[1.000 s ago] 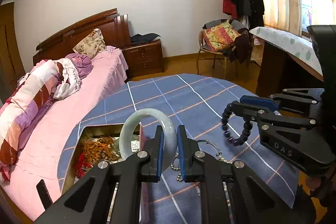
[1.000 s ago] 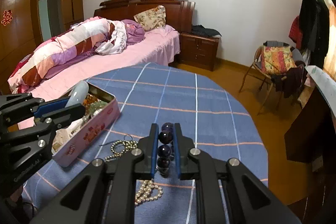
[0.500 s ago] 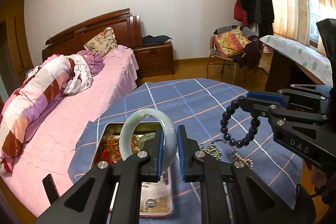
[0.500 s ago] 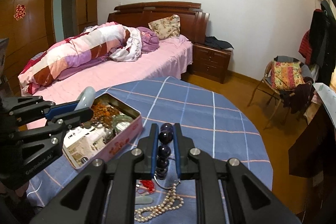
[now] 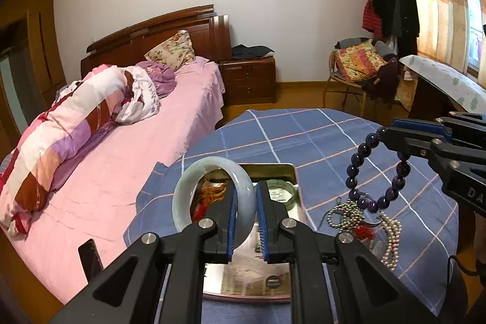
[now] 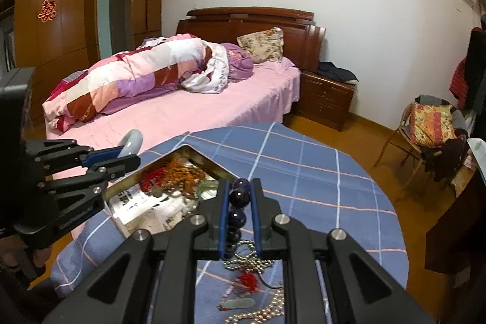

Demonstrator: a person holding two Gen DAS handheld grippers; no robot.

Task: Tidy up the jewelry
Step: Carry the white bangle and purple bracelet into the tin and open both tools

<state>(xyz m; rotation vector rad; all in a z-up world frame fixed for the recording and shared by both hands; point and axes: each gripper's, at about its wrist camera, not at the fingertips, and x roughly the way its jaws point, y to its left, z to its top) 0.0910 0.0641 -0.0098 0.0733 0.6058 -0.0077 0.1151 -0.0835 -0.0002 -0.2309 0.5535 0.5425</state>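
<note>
Jewelry here is split three ways. The jade bangle [image 5: 212, 196] sits pinched by its rim in my left hand-held gripper [image 5: 245, 220], held upright above the near end of the open tin [image 5: 293, 172]. The dark bead bracelet [image 5: 376, 172] hangs from my right hand-held gripper [image 6: 238, 220], whose pads are pressed together on a few beads. The rest, a pearl strand [image 6: 261, 315], a ball chain [image 5: 343, 214] and a red-tasselled pendant [image 6: 243, 301], lies loose on the desk [image 6: 319, 172] just beside the tin.

Risks, in my judgement:

1. The bangle is smooth, curved and held on a narrow contact. A tilt or knock may let it slip; a fall onto the tin edge or the floor could crack it.
2. The bracelet loop swings freely. It may snag the ball chain below and drag the pile.
3. The two hand-held grippers work near each other over the tin; a collision may loosen either grip.
4. The tin sits near the desk edge by the bed [image 6: 188, 111]. A push could tip it off.
</note>
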